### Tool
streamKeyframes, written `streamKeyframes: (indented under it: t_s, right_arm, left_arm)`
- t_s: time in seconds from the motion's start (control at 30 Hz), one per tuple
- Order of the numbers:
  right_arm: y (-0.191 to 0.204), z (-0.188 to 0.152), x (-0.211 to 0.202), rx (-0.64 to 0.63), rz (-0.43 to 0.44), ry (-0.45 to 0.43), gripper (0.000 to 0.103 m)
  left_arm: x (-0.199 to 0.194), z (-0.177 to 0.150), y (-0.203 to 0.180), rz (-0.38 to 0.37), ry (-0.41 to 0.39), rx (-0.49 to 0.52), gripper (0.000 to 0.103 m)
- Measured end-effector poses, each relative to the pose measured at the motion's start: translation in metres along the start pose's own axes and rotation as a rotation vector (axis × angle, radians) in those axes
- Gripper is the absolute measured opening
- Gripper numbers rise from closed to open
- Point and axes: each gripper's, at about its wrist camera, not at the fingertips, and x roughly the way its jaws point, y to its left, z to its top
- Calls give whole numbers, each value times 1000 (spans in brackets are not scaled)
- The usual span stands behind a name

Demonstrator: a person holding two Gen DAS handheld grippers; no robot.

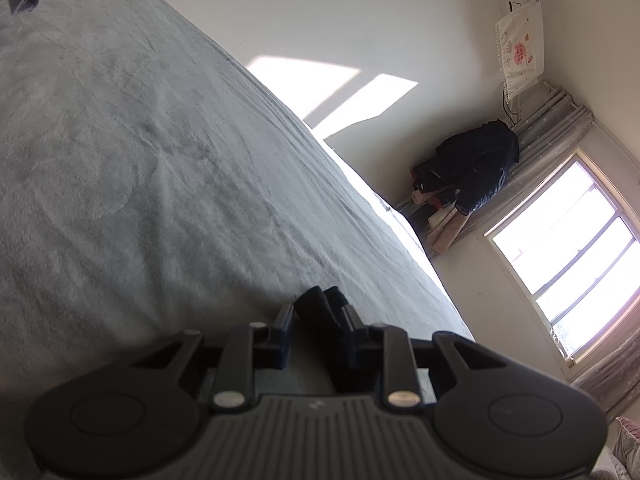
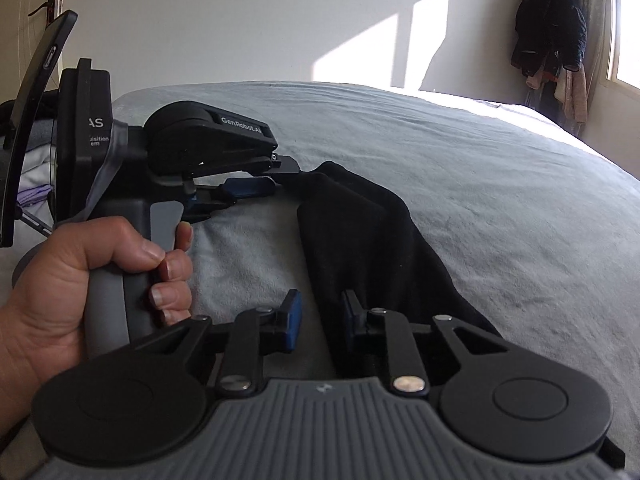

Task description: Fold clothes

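Observation:
A black garment (image 2: 360, 232) lies as a long folded strip on the grey bedspread (image 2: 480, 184). In the right wrist view my left gripper (image 2: 286, 176), held by a hand (image 2: 80, 264), is shut on the strip's far end. The left wrist view shows the same grip, with black cloth (image 1: 320, 304) bunched between the fingers of the left gripper (image 1: 320, 316). My right gripper (image 2: 323, 314) sits over the near end of the strip. Its jaws stand slightly apart, with the cloth's left edge between them. The left blue pad (image 2: 294, 322) is clear of the fabric.
The bedspread (image 1: 140, 160) stretches wide to the right and far side. Dark jackets (image 2: 550, 24) hang in the far corner beside a window (image 1: 568, 240) and curtains. Pale clothes (image 2: 34, 184) lie at the left edge behind the left gripper's phone mount.

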Motion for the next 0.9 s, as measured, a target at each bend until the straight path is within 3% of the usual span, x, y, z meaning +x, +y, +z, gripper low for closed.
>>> streamKeyframes:
  t_s: [0.07,0.2,0.33,0.47,0.63,0.73,0.83,0.9]
  right_arm:
    - [-9,-2,-2,39,11,-9,8]
    - [-22,-4,-5,116,47,-22,6]
    - [-30,-2,-11,175,85,-50,5]
    - [-41,3,-20,257,149,-83,5]
    - [-39,3,-17,301,221,-46,6]
    - [-26,2,-6,266,225,11,7]
    - [-16,3,-5,225,223,18,18]
    - [-19,3,-6,248,236,25,20]
  left_arm:
    - [6,2,0,4,16,3,25]
    - [22,11,1,-4,68,-15,9]
    - [16,16,1,1,76,-12,7]
    - [9,23,-13,95,95,57,7]
    - [3,24,-27,241,16,211,8]
    - [3,27,-24,294,-2,228,8]
    - [1,30,-22,340,-26,233,8]
    - [1,31,-21,353,-20,224,11]
